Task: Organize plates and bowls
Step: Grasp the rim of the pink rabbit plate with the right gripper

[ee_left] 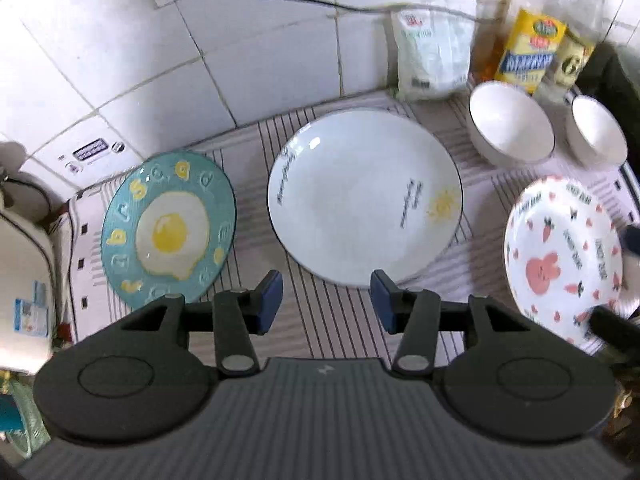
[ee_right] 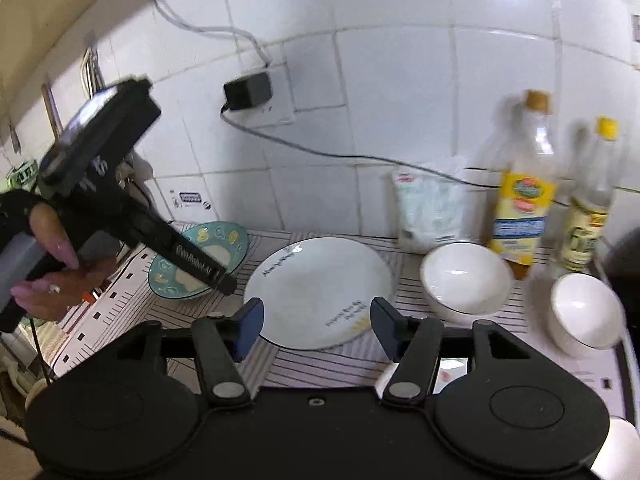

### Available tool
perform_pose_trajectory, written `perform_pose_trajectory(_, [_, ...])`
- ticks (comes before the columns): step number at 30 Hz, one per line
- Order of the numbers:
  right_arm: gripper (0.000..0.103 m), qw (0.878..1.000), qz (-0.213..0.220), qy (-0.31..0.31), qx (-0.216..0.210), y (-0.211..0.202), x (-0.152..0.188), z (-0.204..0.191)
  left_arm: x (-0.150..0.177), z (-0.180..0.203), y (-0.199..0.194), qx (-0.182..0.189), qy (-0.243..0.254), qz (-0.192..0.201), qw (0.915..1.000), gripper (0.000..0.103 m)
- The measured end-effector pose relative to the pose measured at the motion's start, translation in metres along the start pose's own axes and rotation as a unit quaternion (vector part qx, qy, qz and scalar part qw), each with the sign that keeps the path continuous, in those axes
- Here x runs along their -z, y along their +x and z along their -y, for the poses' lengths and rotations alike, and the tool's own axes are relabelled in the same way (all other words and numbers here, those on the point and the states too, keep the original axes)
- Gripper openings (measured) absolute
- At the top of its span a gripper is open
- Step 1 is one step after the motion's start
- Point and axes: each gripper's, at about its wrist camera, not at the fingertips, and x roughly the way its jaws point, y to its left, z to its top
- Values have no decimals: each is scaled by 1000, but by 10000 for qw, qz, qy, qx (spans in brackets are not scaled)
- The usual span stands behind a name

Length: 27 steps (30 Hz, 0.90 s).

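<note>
Three plates lie in a row on the striped mat (ee_left: 320,320): a teal fried-egg plate (ee_left: 168,232), a large white plate (ee_left: 364,196) and a white plate with a pink rabbit (ee_left: 560,256). Behind them on the right stand two white bowls (ee_left: 510,126) (ee_left: 596,130). My left gripper (ee_left: 326,292) hovers open above the mat in front of the white plate, nothing between its pads. My right gripper (ee_right: 316,320) is open and empty above the near rim of the white plate (ee_right: 316,280). In the right wrist view a hand (ee_right: 52,264) holds the left gripper, which hides part of the teal plate (ee_right: 200,248).
Two oil bottles (ee_right: 524,196) (ee_right: 592,204) and a white bag (ee_right: 432,204) stand against the tiled wall behind the bowls (ee_right: 464,276) (ee_right: 584,308). A black adapter (ee_right: 248,90) and its cable run along the wall. A white appliance (ee_left: 24,272) sits at the far left.
</note>
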Motion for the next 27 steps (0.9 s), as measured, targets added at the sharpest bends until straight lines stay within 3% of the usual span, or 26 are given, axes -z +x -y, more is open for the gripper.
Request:
perform_pose_trajectory(4, [68,9998,69,99,177,-35,10,9,12,20,-11,101,-15,-6,9999,48])
perform_pose_trajectory(7, [75,10000,47,86,17,-58,22,20,22,38,-22,61,16,90,9999,48])
perform_pose_trajectory(9, [76,9999,-124,32,-87,-63,36,30,28,50,-26,69,69,71,9999,49])
perform_pose_trajectory(11, [76,9992,-400,-62,75,-64,51,36,35,64,-30,118,146,71,9998,50])
perform_pose_trajectory(13, [76,9991,-387,-78,179,-71,63,41,41,77,-34,158,212,112,9996,55])
perform_pose_trajectory(16, [77,9988,-370,284,176,-77,81,56,47,95,-31,453,211,164,9986,62])
perform_pose_trajectory(18, [83,9975,-425,496,278,-73,95,66,52,103,-22,759,154,249,9967,64])
perform_pose_trajectory(21, [83,9945,-382,898,388,-66,119,83,56,112,-1,1047,-14,203,9943,64])
perform_pose_trajectory(27, [83,9827,7,1695,746,-41,161,108,61,129,32,1004,57,506,9936,64])
